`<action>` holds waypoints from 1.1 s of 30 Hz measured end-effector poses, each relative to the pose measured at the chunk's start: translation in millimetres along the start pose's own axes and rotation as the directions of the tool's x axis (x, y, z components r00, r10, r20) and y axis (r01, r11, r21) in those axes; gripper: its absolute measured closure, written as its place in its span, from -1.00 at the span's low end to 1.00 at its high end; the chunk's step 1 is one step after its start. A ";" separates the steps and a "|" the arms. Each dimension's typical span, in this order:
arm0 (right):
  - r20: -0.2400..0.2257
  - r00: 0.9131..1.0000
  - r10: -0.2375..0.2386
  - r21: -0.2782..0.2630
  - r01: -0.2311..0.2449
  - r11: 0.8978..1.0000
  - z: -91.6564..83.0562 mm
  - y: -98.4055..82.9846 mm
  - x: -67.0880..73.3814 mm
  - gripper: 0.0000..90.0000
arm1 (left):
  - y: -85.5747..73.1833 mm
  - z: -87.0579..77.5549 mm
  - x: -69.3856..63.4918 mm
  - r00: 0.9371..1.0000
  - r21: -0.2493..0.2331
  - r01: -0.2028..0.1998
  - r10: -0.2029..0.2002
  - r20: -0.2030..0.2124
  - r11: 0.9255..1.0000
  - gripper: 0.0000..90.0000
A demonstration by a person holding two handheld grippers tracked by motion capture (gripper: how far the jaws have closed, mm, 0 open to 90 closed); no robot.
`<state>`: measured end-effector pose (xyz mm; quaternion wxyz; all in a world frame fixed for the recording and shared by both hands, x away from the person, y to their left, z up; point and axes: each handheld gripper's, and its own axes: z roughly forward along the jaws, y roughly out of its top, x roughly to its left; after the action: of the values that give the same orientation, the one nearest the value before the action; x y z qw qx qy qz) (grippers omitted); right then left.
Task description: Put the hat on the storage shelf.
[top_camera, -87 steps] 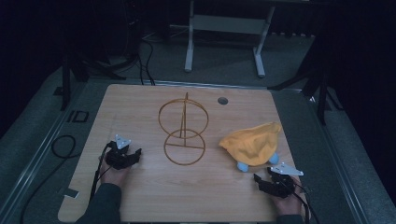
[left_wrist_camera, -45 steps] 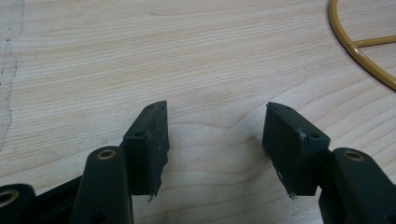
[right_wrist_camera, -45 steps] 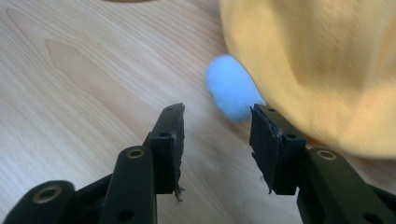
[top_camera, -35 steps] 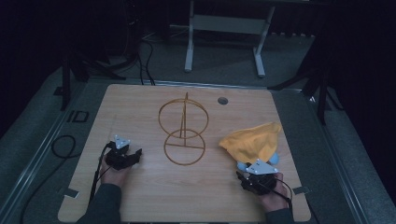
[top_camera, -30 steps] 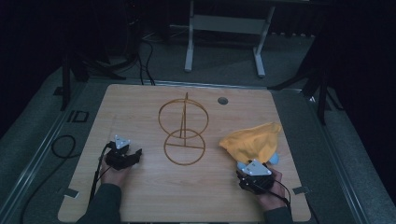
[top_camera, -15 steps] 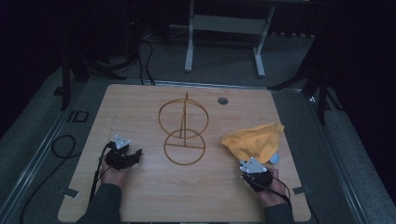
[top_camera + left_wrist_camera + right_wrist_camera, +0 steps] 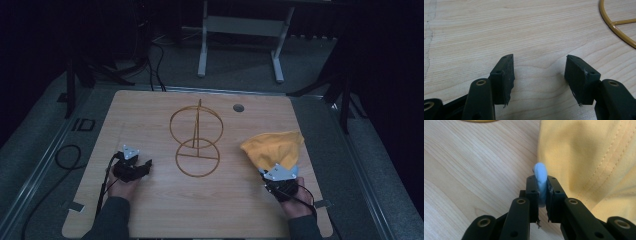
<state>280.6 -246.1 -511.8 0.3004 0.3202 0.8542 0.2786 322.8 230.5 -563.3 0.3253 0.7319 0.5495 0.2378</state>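
Nearest the person, the right gripper (image 7: pixel 542 195) has just been closing, and its two black jaws now pinch a light blue padded edge (image 7: pixel 540 173) belonging to the yellow cloth cap (image 7: pixel 594 157). A second ago that gripper lay just short of the cap with its jaws wide; now, in the high view, the right gripper (image 7: pixel 276 176) sits tight against the cap's near edge. The yellow cloth cap (image 7: pixel 272 148) itself rests near the right side of the light wooden table (image 7: pixel 150 115), its heap slightly more bunched than earlier.

The left gripper (image 7: pixel 539 75) has its jaws apart over bare wood, nothing between them; in the high view the left gripper (image 7: pixel 134 167) lies where it did before, low on the table's left.

Farther out, the golden wire stand of two rings on a rod (image 7: pixel 196 137) stands at the table's middle, unmoved. Beyond it sits a small round grey grommet (image 7: pixel 238 107).
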 end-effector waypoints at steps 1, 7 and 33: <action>-0.005 1.000 -0.001 0.000 0.001 1.000 -0.6 0.3 -1.1 0.83 | 0.0 0.0 0.0 1.000 0.000 0.000 0.000 0.000 1.000 -0.08; -0.024 1.000 0.010 -0.005 -0.010 1.000 -3.7 2.0 -5.5 0.83 | 0.0 0.0 0.0 1.000 0.000 0.000 0.000 0.000 1.000 -0.08; -0.039 0.998 0.041 -0.065 -0.043 0.997 -22.8 15.0 -34.0 0.85 | -0.1 -0.1 -0.1 1.000 0.000 -0.001 0.001 0.001 1.000 -0.08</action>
<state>291.4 -267.2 -475.3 0.2887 0.3229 0.8431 0.3187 322.6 230.5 -563.3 0.3254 0.7323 0.5490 0.2376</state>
